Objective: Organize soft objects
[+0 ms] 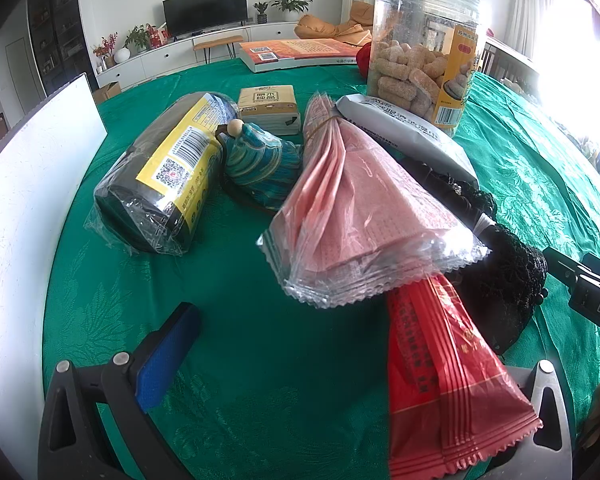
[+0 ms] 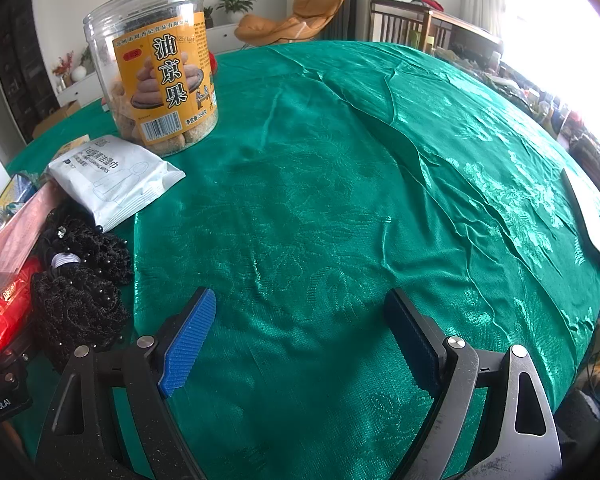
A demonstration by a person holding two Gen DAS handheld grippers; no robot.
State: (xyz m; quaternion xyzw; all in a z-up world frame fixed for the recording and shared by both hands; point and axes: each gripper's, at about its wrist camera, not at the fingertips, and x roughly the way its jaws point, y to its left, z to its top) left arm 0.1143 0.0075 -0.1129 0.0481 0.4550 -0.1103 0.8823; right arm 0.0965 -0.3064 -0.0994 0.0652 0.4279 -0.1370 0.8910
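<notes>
Soft goods lay loosely gathered on the tabletop [image 2: 340,200], sorting apparently unfinished: left tool [image 1: 340,392] spread around red sachets [image 1: 452,392], contact unclear; right tool [image 2: 304,344] open, empty.

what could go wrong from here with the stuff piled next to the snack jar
1. The pink packets lie on top of the red packets and the black lace piece, so pulling one may drag the others.
2. The tall snack jar stands right behind the white wipes pack; a tug there might tip it.
3. The clear wrappers look slick, so the open left tool could slip off.
</notes>
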